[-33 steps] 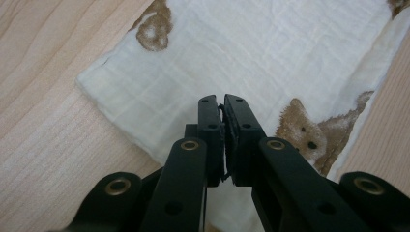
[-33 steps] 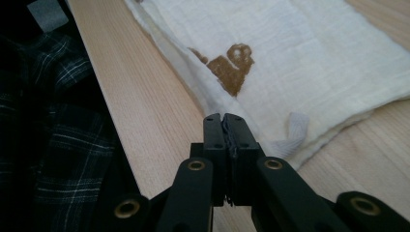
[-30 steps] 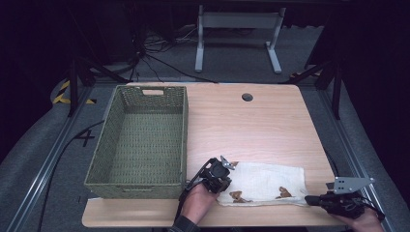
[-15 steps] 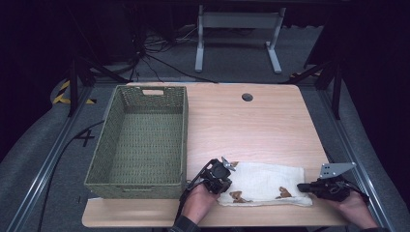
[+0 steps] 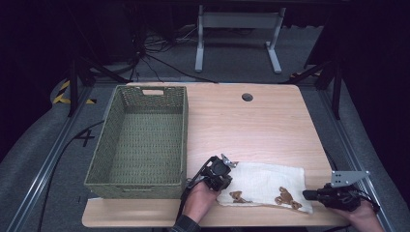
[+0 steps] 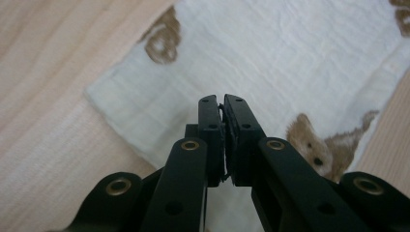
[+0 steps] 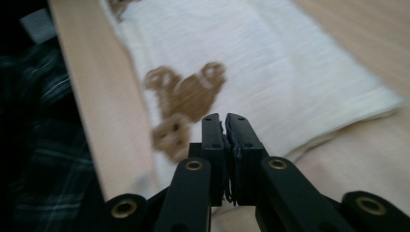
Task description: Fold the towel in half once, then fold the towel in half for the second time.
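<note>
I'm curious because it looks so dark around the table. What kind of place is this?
Probably a lab or recording studio, not a home. A wooden table stands alone on grey floor with black cables trailing behind, metal rails run along its sides, and the surroundings are blacked out. A green basket and a bear-print cloth lie on it.

Black tongs [image 6: 223,140], brass rivets, plaid sleeve [image 7: 43,159].

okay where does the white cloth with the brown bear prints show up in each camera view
High view: the white cloth with brown bear prints lies at the table's near edge, right of the green woven basket.
Left gripper view: it spreads beyond the jaws.
Right gripper view: above the jaws.
Shared landmark: a brown bear print.
</note>
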The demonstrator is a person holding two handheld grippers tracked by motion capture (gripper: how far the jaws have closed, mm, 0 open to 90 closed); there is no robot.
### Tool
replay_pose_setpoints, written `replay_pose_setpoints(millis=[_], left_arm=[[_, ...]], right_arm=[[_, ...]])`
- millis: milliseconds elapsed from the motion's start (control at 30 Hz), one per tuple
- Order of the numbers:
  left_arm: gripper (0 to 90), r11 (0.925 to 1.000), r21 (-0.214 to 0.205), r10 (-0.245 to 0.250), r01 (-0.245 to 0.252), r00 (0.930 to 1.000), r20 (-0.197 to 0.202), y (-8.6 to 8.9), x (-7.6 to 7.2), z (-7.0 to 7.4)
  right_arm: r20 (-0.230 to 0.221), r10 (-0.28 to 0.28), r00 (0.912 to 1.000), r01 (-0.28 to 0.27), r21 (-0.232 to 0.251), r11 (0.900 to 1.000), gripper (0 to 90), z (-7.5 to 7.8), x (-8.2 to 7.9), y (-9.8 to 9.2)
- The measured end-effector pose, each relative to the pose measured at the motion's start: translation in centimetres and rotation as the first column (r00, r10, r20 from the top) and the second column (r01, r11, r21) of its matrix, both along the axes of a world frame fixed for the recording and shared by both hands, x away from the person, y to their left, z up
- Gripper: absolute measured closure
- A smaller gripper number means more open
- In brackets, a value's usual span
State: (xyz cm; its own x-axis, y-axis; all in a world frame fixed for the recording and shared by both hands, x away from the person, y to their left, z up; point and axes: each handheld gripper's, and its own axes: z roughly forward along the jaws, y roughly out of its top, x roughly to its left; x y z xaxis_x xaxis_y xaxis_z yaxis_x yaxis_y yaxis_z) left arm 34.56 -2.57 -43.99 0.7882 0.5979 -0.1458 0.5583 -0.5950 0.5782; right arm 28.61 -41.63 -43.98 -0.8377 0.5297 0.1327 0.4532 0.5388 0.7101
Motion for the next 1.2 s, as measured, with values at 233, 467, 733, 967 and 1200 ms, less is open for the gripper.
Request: replay_pose_setpoints(millis=[233,467,733,967,1200], left_arm=[[80.0,0.9954,-0.012,0.095,-0.095,0.9941,0.053,0.1,1.7,0.6],[72.1,0.9903,0.006,0.138,-0.139,0.9876,0.075,0.2,3.3,0.6],[62.9,0.9846,0.003,0.174,-0.175,0.9818,0.077,0.5,4.4,0.1],[58.9,0.9817,0.008,0.189,-0.19,0.9791,0.075,0.7,4.7,-0.4],[58.1,0.9829,0.032,0.18,-0.182,0.982,0.059,0.3,4.9,-1.1]], right_arm=[[0.071,-0.138,0.9879,0.14,-0.023,0.9899,74.8,0.7,3.1,0.4],[0.051,-0.234,0.971,0.235,-0.034,0.9713,70.8,0.2,6.1,-0.9],[-0.01,-0.206,0.9785,0.205,-0.056,0.9771,71.8,-1.2,7.8,-0.5],[0.0,-0.181,0.9834,0.181,-0.08,0.9803,85.9,-1.1,7.6,-0.3],[0.052,-0.205,0.9775,0.209,-0.122,0.9702,86.2,-1.0,8.2,-0.2]])
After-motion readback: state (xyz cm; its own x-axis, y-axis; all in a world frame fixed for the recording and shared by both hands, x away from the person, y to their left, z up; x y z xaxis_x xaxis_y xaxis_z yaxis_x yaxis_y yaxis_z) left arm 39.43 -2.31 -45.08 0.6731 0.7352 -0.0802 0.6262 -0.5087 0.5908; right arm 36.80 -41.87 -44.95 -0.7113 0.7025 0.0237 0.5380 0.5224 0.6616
